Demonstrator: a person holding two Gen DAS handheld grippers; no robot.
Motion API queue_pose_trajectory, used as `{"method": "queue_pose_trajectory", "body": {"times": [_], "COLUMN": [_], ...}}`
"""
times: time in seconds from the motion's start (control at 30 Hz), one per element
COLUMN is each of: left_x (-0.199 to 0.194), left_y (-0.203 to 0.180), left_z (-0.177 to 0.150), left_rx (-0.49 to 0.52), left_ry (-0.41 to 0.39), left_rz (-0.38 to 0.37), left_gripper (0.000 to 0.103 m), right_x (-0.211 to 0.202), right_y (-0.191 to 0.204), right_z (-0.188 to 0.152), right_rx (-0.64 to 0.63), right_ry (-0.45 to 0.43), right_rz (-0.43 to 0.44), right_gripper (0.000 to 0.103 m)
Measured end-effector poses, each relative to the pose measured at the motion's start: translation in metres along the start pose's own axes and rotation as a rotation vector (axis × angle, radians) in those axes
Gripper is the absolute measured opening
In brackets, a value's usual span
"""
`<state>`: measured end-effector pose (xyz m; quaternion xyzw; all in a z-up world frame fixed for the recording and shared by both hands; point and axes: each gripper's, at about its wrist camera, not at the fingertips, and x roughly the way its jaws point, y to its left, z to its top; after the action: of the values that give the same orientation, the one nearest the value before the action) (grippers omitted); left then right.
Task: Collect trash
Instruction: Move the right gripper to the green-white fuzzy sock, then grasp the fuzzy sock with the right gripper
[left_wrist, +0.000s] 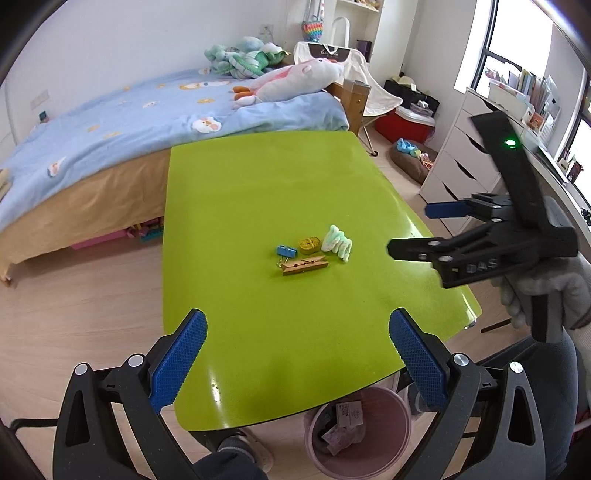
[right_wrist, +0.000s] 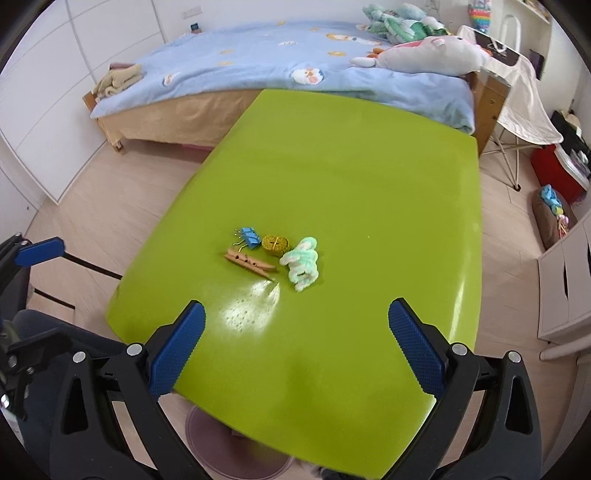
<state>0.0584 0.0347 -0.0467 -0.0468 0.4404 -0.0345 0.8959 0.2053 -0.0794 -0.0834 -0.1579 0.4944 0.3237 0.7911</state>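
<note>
Green table (left_wrist: 258, 184): frame centre holds a touching cluster of blue binder clip (left_wrist: 286, 251), yellow roll (left_wrist: 309, 244), mint fuzzy scrap (left_wrist: 337, 243), wooden clothespin (left_wrist: 305, 265). Pink bin (left_wrist: 400, 435): bottom, under table edge. Left gripper (left_wrist: 297, 363) and right gripper (right_wrist: 295, 352): both spread, empty.

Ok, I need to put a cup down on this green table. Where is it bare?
The table is bare on the bed side and along the near edge by both grippers. Only the middle is crowded: binder clip, clothespin, yellow roll and fuzzy green piece cluster together.
</note>
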Motion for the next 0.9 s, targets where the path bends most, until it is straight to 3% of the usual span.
{"method": "queue_pose_trajectory", "body": {"times": [0.2, 0.33, 0.67, 0.9], "left_x": [0.008, 0.015, 0.026, 0.03], "left_y": [0.005, 0.008, 0.016, 0.02], "left_z": [0.001, 0.001, -0.001, -0.001], "left_rx": [-0.016, -0.024, -0.042, -0.049], "left_ry": [0.014, 0.026, 0.053, 0.06], "left_rz": [-0.001, -0.001, -0.003, -0.005], "left_gripper": [0.095, 0.095, 0.095, 0.095], "right_x": [0.046, 0.071, 0.107, 0.112], "right_y": [-0.001, -0.001, -0.002, -0.003], "right_z": [0.019, 0.024, 0.028, 0.029], "right_rx": [-0.054, -0.099, -0.14, -0.137], "right_ry": [0.089, 0.153, 0.236, 0.244], "right_rz": [-0.003, -0.012, 0.009, 0.017], "right_gripper": [0.097, 0.08, 0.06, 0.027]}}
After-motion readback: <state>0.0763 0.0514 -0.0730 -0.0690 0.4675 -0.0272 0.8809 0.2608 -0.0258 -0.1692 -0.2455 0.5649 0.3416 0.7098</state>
